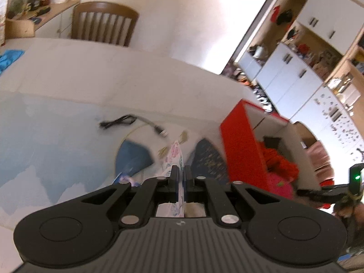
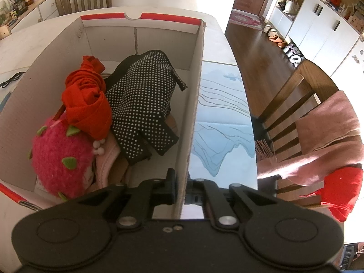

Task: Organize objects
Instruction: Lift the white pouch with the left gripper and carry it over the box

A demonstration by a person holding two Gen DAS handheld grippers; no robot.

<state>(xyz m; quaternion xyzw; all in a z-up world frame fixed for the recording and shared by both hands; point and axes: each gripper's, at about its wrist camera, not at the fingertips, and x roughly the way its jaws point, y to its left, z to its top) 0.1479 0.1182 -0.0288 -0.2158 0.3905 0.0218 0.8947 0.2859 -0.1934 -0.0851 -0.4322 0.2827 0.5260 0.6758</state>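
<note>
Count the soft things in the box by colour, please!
Red: 1, the twisted red cloth
Black: 1, the black fabric with white dots
Pink: 1, the fuzzy pink strawberry toy
Total: 3 in the red-and-white cardboard box; things underneath are unclear.

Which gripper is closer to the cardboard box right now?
Right. The right gripper is clamped on the cardboard box wall; the left gripper holds a patterned cloth apart, beside it.

Am seeing bright daylight blowing out wall (image 1: 204,22) at upper centre of left view. Motion blur smearing red box (image 1: 241,145) and cabinets (image 1: 295,68) at right. Right view sharper; fisheye bending edges, corners vignetting dark.
</note>
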